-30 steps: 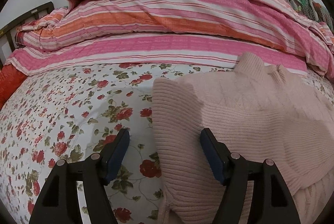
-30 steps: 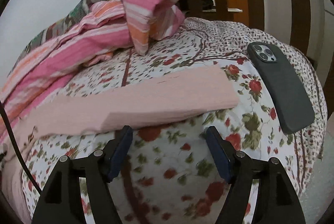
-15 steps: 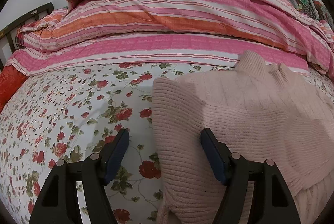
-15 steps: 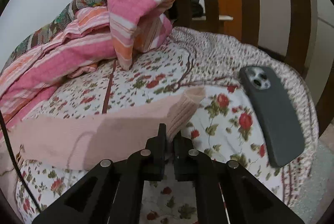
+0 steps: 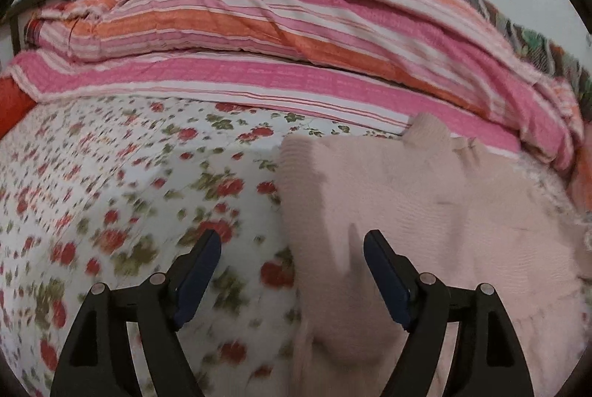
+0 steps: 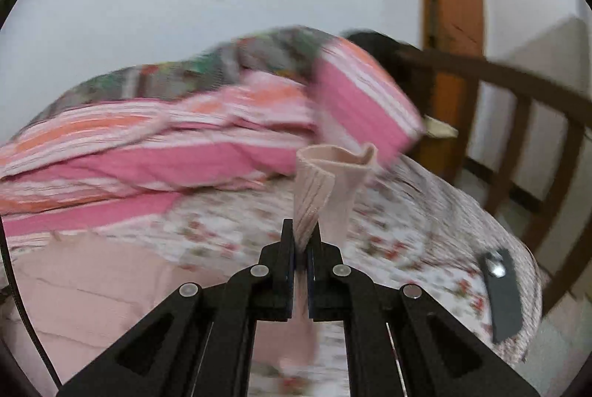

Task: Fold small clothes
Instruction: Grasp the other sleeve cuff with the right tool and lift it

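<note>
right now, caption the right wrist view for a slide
Right claw shut on pale pink ribbed knit sleeve cuff, lifted above floral bedsheet.

We find no readable text, label, brand or number in either view. Motion blur softens both.

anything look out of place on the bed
A dark phone lies on the floral bedsheet near the bed's edge, beside the folding area; it isn't clothing. The striped quilt is loosely heaped along the wall. Nothing looks spilled or damaged.
</note>
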### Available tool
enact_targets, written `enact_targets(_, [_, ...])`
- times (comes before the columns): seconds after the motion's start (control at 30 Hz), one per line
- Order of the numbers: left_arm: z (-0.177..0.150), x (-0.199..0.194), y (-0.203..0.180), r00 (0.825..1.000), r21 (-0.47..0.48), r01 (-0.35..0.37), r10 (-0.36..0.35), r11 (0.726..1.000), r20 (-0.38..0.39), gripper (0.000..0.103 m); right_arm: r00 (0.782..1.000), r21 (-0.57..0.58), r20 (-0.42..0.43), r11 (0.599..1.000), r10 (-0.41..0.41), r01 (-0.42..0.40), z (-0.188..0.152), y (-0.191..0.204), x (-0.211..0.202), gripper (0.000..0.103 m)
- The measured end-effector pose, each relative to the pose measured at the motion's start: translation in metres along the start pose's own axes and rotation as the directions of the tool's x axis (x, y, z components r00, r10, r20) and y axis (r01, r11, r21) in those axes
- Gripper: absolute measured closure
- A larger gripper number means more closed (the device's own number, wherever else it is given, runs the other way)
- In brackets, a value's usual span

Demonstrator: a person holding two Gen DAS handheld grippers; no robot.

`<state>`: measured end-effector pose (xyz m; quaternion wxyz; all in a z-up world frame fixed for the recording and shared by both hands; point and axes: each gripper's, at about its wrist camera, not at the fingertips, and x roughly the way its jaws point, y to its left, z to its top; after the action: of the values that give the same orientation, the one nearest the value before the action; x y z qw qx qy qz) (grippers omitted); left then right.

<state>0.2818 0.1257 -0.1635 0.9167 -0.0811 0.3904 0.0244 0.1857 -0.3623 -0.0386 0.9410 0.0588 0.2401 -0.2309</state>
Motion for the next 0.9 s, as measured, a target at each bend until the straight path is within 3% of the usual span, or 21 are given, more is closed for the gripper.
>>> enact_targets(0.17, [-0.015,-0.035,0.033,0.999,-0.039,0.028,-0.027,0.999,0.022,0.025,0.987,-0.094,0.017,0.983,0.162,-0.160,0.019,0.111,-0.020,0.098])
enact_targets(0.27, [-0.019,-0.046,0.054,0.999,-0.081,0.033,-0.031,0.996,0.023,0.025,0.959,-0.127,-0.022,0.951,0.281,-0.282,0.018,0.185,-0.025,0.098])
enact_targets(0.47, [-0.037,-0.057,0.086,1.000,-0.107,-0.021,0.021,0.994,-0.001,0.025,0.871,-0.218,-0.153,0.843,0.468,-0.491,-0.024,0.329,-0.032,0.098])
enact_targets(0.6, [-0.050,-0.070,0.099,1.000,-0.112,-0.015,0.015,0.994,-0.006,0.025,0.818,-0.247,-0.264,0.783,0.512,-0.570,-0.059,0.391,-0.020,0.098])
enact_targets(0.7, [-0.054,-0.077,0.102,1.000,-0.096,-0.027,0.027,0.995,-0.002,0.025,0.799,-0.268,-0.319,0.760,0.509,-0.592,-0.083,0.418,-0.013,0.096])
enact_targets(0.73, [-0.055,-0.078,0.103,1.000,-0.103,-0.018,0.018,0.995,-0.005,0.025,0.785,-0.268,-0.343,0.747,0.516,-0.608,-0.089,0.426,-0.010,0.094])
enact_targets(0.8, [-0.055,-0.078,0.103,1.000,-0.117,0.006,-0.008,0.993,-0.014,0.025,0.726,-0.231,-0.413,0.708,0.550,-0.668,-0.101,0.432,-0.001,0.079])
enact_targets(0.83, [-0.055,-0.078,0.100,1.000,-0.121,0.025,-0.027,0.992,-0.016,0.025,0.692,-0.208,-0.448,0.687,0.566,-0.697,-0.106,0.435,0.001,0.060])
enact_targets(0.87, [-0.055,-0.079,0.098,0.999,-0.117,0.035,-0.037,0.992,-0.016,0.025,0.655,-0.182,-0.484,0.666,0.580,-0.724,-0.109,0.435,0.002,0.056])
enact_targets(0.9, [-0.055,-0.079,0.093,0.999,-0.110,0.047,-0.049,0.993,-0.015,0.025,0.642,-0.171,-0.491,0.658,0.589,-0.733,-0.108,0.431,0.002,0.056])
